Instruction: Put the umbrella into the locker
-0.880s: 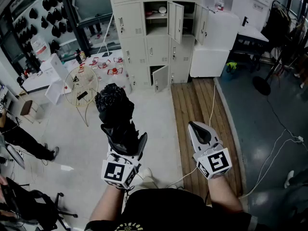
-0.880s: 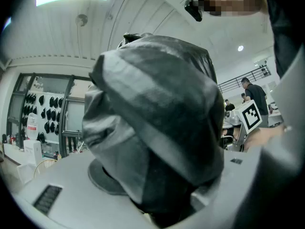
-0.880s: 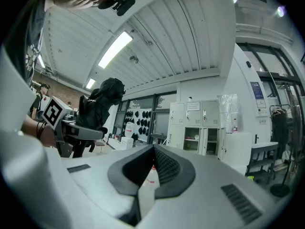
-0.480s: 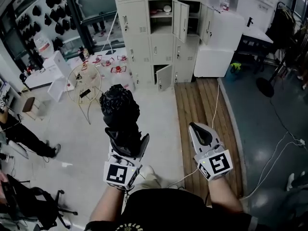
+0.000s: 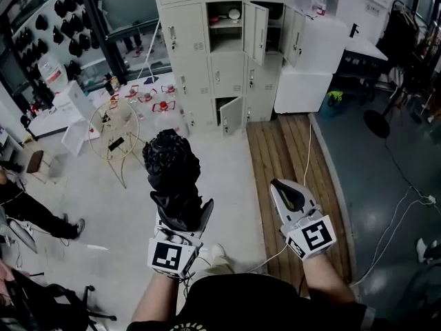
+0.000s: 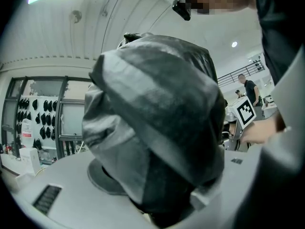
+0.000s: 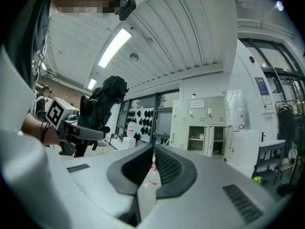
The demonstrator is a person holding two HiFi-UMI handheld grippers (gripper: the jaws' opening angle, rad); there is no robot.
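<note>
Black crumpled fabric, glossy in its folds: the umbrella (image 5: 172,174), collapsed into a short fat bundle, stood out from the left gripper (image 5: 183,216), whose jaws were clamped on its lower end; it was well short of the locker (image 5: 186,61), out over the floor (image 5: 227,164) in front of it. Right gripper (image 5: 289,193) carried nothing, jaws pressed together, equally far from the locker.

Judgement on the carry: keep the clamp firm, since slack cloth may slide over whatever stiff core lies inside; aim for the upper compartment (image 5: 224,29), its door swung wide; enter bundle-first and level, clear of the door edge.

Locker: pale painted sheet metal, flat rectangular doors with vent slots; floor before it smooth and grey; slatted wooden decking (image 5: 289,150) in front of the locker's right end.
</note>
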